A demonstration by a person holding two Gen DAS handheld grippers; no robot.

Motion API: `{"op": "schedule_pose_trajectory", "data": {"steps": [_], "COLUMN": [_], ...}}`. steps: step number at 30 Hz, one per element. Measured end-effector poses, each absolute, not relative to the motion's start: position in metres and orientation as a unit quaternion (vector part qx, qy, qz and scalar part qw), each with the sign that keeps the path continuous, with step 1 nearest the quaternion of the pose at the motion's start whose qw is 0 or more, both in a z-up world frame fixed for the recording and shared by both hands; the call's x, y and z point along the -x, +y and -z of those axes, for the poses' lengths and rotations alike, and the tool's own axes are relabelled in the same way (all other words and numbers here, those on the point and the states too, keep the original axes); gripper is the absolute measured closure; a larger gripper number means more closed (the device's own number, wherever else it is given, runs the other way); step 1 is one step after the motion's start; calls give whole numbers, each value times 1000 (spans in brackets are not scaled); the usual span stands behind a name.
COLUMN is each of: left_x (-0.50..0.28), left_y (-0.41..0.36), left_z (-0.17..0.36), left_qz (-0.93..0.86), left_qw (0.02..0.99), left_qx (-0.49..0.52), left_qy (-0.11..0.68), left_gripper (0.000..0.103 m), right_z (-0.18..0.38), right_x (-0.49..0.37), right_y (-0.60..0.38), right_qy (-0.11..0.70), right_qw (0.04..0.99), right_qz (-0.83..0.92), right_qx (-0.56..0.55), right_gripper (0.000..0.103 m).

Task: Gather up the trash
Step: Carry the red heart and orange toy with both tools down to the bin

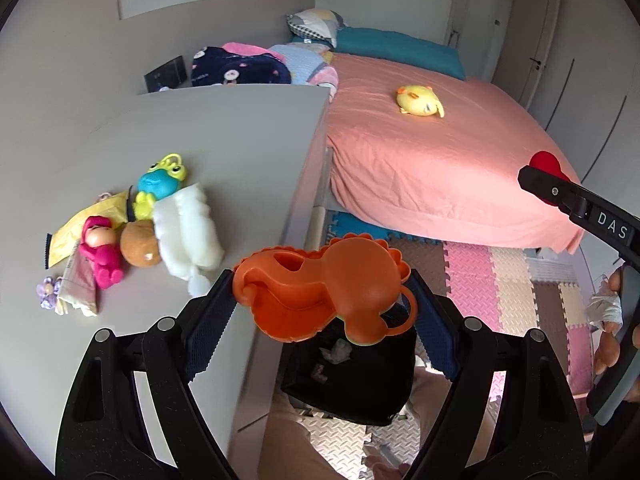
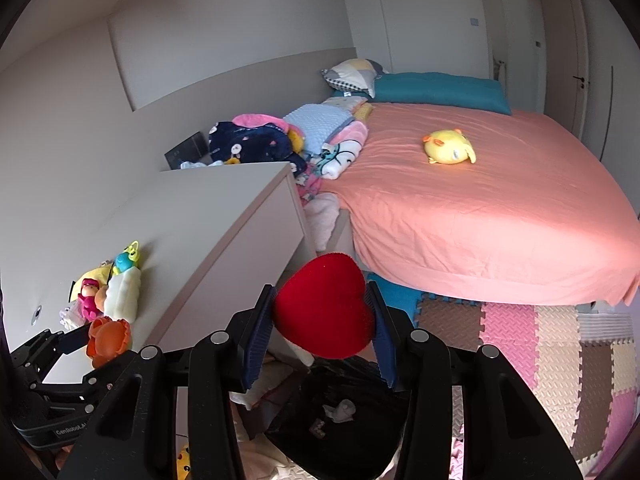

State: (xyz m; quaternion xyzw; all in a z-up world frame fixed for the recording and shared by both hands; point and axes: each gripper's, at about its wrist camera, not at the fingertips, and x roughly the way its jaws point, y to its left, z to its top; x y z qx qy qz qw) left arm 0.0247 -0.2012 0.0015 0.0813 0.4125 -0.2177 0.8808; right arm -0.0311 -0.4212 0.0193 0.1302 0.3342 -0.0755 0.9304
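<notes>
So I'm carrying two things at once right now: my left gripper (image 1: 324, 304) is pinching an orange plastic toy (image 1: 320, 292) across its width, jaws set wide because the thing is bulky, and my right gripper (image 2: 324, 320) is squeezing a red plush heart (image 2: 325, 306) between its pads, jaws much closer together. Both are hanging just off the front edge of the grey dresser (image 1: 200, 152), and right underneath them a black trash bag (image 1: 352, 376) is sitting open on the foam floor mat (image 1: 480, 276), with a couple of crumpled white scraps (image 2: 340, 410) already lying in it. I'm reading this as the drop-off step, loads in hand and lined up over the bag. What the next move needs, I think, is getting each piece squarely over the bag's mouth before letting go, since the orange one is wide and could catch the rim or bounce out onto the mat. There's plenty left after that: the pile on the dresser top is still holding a yellow wrapper (image 1: 80, 224), a white fluffy wad (image 1: 188, 232), a pink doll (image 1: 100, 252) and a blue-green frog toy (image 1: 158, 184), so I'm guessing I'm somewhere mid-task.
</notes>
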Motion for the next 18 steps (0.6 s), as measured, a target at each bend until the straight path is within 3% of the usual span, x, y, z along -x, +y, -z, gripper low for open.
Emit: {"op": "schedule_pose_trajectory", "data": {"steps": [18], "left_x": [-14], "left_y": [-255], "left_z": [17], "left_qz": [275], "left_qw": [854], "left_qx": [-124], "left_qy": [423], "left_gripper": [22], "right_z": [0], "right_x": [50], "right_y": [-453], "right_qy": [353], "right_qw": [917], "right_qz": [118], "right_qx": [-144], "right_gripper": [56]}}
